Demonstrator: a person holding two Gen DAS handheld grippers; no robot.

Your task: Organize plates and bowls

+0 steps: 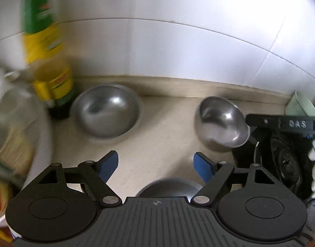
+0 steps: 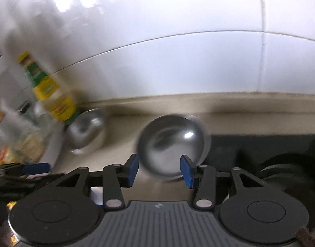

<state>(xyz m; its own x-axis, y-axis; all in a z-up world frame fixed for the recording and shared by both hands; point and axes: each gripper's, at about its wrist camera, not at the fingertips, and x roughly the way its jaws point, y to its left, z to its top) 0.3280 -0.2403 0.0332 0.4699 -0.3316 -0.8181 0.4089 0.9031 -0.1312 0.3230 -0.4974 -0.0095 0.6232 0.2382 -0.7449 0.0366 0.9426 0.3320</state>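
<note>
A steel bowl (image 1: 107,111) rests on the beige counter near the back left; it also shows in the right wrist view (image 2: 86,130). A second steel bowl (image 1: 221,121) is tilted at the right, with the right gripper's black body touching its rim. In the right wrist view this bowl (image 2: 172,146) sits just ahead of my right gripper (image 2: 159,169), whose blue pads (image 2: 187,171) are spread beside its near rim. My left gripper (image 1: 156,164) is open and empty above a third steel bowl (image 1: 167,187) that is partly hidden under it.
A yellow and green bottle (image 1: 44,47) stands at the back left by the white tiled wall, with jars and packets (image 1: 11,144) beside it. A black stove burner (image 1: 285,162) lies at the right. A pale green dish (image 1: 301,105) leans at the far right.
</note>
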